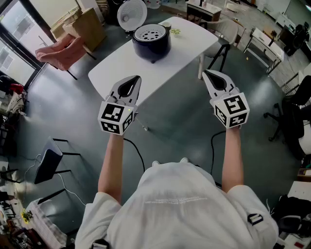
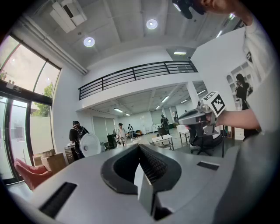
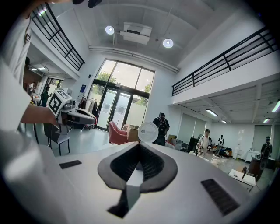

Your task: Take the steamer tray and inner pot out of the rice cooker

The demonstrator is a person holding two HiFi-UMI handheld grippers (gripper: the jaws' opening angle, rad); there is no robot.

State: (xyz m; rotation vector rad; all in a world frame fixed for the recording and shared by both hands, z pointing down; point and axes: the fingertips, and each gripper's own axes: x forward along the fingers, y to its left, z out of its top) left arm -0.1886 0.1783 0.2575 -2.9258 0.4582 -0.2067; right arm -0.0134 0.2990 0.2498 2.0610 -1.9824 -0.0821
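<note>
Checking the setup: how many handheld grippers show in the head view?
2: the grey left gripper at the white table's near edge; the grey right gripper off its right side.

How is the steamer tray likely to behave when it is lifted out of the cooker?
The tray looks thin and perforated, so it is probably light and stiff. It sits flat at the rim of the cooker, so it should lift straight up, but may tilt if gripped at one edge. Its pale surface looks smooth, perhaps slippery.

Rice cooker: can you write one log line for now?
rice cooker: lid open, steamer tray inside | left gripper: shut, empty | right gripper: shut, empty
</note>
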